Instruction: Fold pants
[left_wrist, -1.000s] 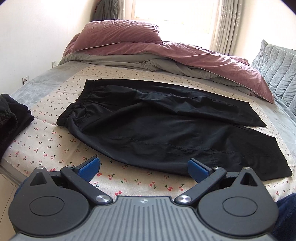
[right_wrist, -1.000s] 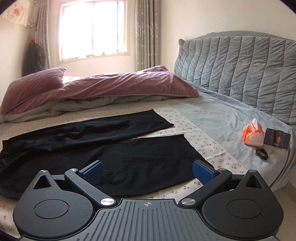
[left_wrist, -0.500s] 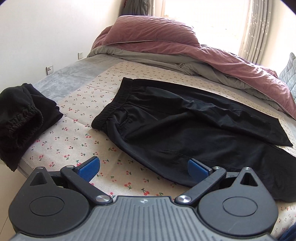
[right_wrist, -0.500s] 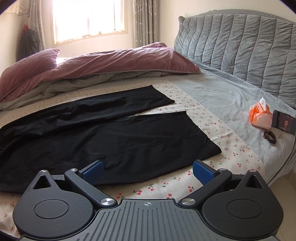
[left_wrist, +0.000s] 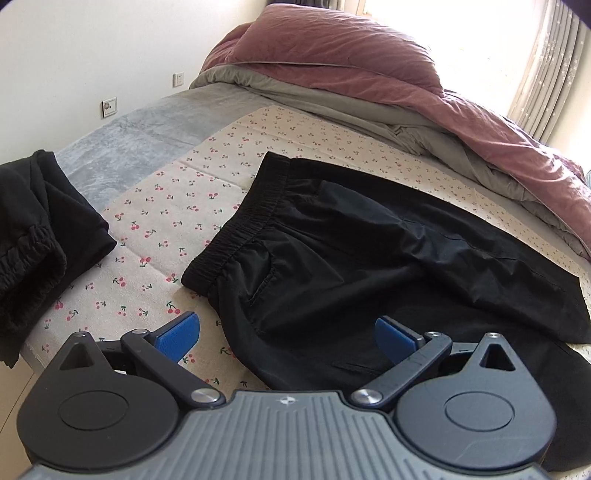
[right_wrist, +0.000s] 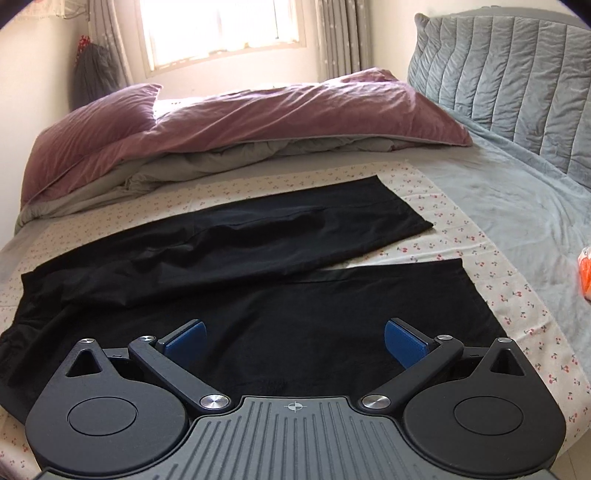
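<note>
Clearly the black pants (left_wrist: 369, 258) lie flat on the cherry-print sheet (left_wrist: 166, 206), light and limp; left gripper (left_wrist: 286, 332), jaws apart, suits the elastic waistband (left_wrist: 240, 229) at eleven o'clock, right gripper (right_wrist: 293, 338), jaws apart, the near hem (right_wrist: 476, 291) at two o'clock.

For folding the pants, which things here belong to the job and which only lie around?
Belongs to the job:
- black pants, spread flat on the cherry-print sheet
- left claw, open
- right claw, open

Just lying about:
- bundled black garment at the bed's edge
- mauve duvet
- orange packet
- grey headboard
</note>
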